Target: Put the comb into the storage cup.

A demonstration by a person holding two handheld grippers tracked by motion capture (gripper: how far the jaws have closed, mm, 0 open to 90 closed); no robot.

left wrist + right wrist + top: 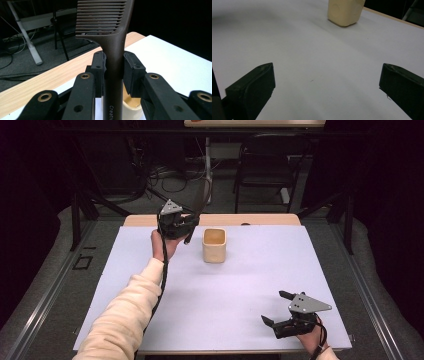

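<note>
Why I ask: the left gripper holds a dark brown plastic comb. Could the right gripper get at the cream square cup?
Probably yes. The right gripper stands open and empty, with bare white tabletop between it and the cream square cup; the left gripper sits beside the cup, not across that path.

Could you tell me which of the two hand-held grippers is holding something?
The left hand-held gripper: its jaws clamp a dark brown comb beside the cream cup. The right hand-held gripper is open, empty.

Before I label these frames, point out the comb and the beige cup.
comb point(113, 50), left gripper view, on its neck below the teeth.
beige cup point(214, 251), high view, on its front wall.
</note>
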